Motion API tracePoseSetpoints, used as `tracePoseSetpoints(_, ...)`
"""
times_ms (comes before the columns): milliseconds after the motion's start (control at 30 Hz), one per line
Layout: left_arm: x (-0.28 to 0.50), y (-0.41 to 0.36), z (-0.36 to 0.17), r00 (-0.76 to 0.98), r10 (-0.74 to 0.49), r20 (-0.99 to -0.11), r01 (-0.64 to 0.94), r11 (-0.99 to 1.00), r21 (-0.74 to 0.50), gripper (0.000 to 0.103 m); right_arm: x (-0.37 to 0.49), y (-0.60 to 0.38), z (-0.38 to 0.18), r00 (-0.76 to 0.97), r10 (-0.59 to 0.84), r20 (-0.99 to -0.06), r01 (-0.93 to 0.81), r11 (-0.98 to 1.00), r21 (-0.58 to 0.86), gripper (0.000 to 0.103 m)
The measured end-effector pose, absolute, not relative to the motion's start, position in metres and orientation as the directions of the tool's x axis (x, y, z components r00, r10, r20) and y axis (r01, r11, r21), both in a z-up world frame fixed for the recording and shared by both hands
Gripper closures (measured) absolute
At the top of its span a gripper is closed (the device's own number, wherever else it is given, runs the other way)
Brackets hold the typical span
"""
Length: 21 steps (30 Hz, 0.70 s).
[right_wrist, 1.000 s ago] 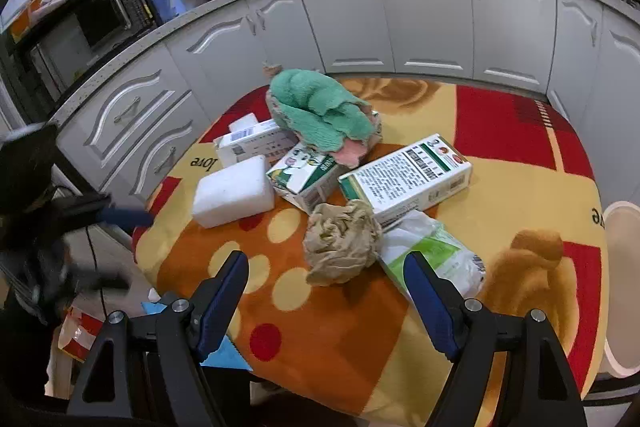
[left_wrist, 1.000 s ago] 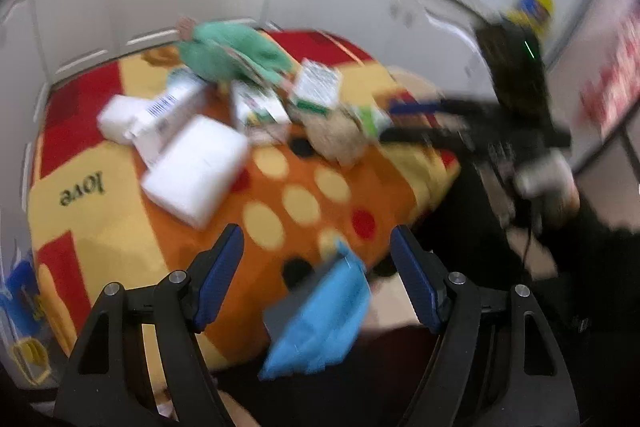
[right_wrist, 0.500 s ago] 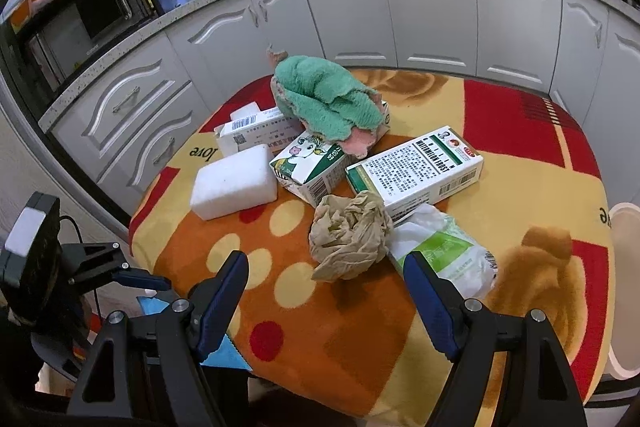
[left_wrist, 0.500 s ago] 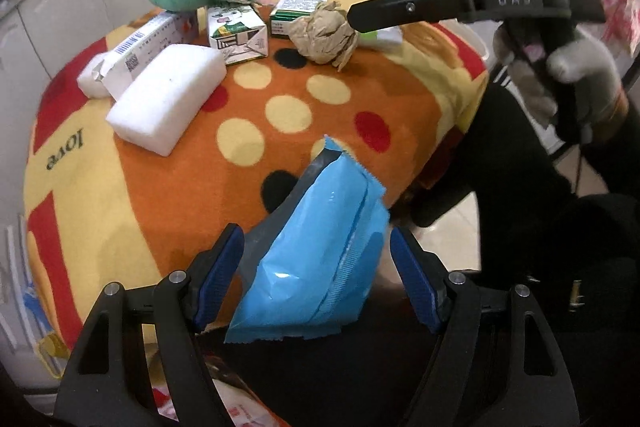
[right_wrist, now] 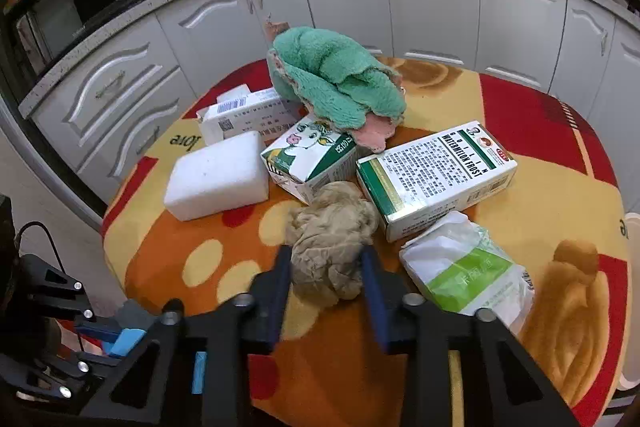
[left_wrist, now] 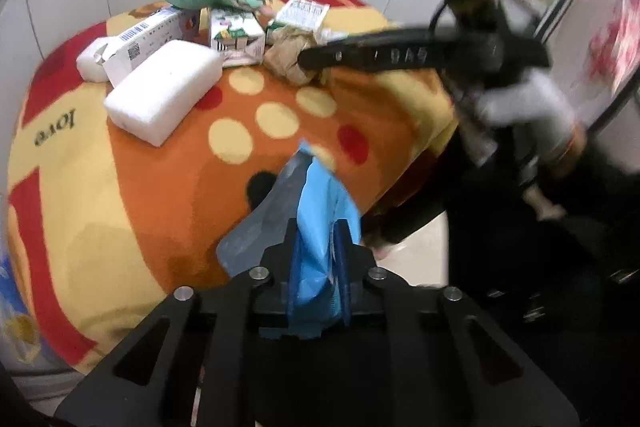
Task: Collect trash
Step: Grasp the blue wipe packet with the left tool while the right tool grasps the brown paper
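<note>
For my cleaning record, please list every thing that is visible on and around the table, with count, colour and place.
Crumpled paper: one, tan, between the right gripper's fingers.
Blue bag: one, blue, at the table's near edge, in the left gripper.
Foam block: one, white, left.
Cartons: three; cow-print, centre; Watermelon Frost, right; barcode, behind the foam.
Towel: one, green, on the cartons.
Plastic pouch: one, white-green, right front.
Tablecloth: one, red-yellow-orange.
Cabinets: white, behind.
Left gripper: shut on bag.
Right gripper: just closed on paper.
</note>
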State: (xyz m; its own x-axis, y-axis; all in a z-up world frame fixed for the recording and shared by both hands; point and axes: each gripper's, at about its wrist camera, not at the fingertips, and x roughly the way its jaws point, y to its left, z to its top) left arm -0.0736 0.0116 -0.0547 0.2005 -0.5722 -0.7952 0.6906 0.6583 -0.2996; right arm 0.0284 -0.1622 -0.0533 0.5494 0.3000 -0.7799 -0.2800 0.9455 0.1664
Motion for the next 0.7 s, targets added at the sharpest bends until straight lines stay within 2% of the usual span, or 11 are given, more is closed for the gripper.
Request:
tracePoseSetpoints(33, -0.072, 0.014, -0.049, 0.192, -0.602, -0.775, 0.684, 0.649, -0.335, 0.092, 0.027, -0.165, -0.051, 0.557, 0.307, -0.772, -0.283, 0.944, 0.171, 0.08)
tracePoseSetpoints(67, -0.069, 0.017, -0.041, 0.192, -0.63, -0.753, 0.678, 0.639, -0.362, 0.092, 0.026, -0.167, -0.048, 0.562, 0.316, -0.764, -0.287, 0.941, 0.177, 0.087)
tracePoseSetpoints(167, -0.06, 0.021, -0.022, 0.227, -0.669, -0.707, 0.662, 0.639, -0.392, 0.092, 0.02, -0.177, -0.035, 0.598, 0.325, -0.733, -0.286, 0.94, 0.183, 0.09)
tracePoseSetpoints(267, -0.049, 0.018, -0.012, 0.288, -0.642, -0.71, 0.651, 0.675, -0.347, 0.092, 0.017, -0.187, -0.026, 0.616, 0.331, -0.715, -0.278, 0.94, 0.195, 0.092)
tracePoseSetpoints(567, -0.018, 0.003, 0.005, 0.4, -0.619, -0.676, 0.606, 0.732, -0.311, 0.092, 0.013, -0.203, -0.016, 0.63, 0.334, -0.701, -0.27, 0.941, 0.205, 0.095)
tracePoseSetpoints(633, -0.017, 0.006, 0.006, 0.418, -0.608, -0.675, 0.599, 0.743, -0.298, 0.092, 0.012, -0.196, -0.017, 0.63, 0.334, -0.701, -0.294, 0.938, 0.183, 0.087)
tracePoseSetpoints(667, -0.015, 0.007, 0.006, 0.426, -0.602, -0.675, 0.591, 0.75, -0.296, 0.092, 0.012, -0.19, -0.019, 0.629, 0.327, -0.705, -0.302, 0.939, 0.166, 0.06)
tracePoseSetpoints(700, -0.015, 0.01, 0.007, 0.431, -0.599, -0.675, 0.585, 0.755, -0.297, 0.092, 0.013, -0.184, -0.022, 0.623, 0.326, -0.711, -0.313, 0.937, 0.156, 0.039)
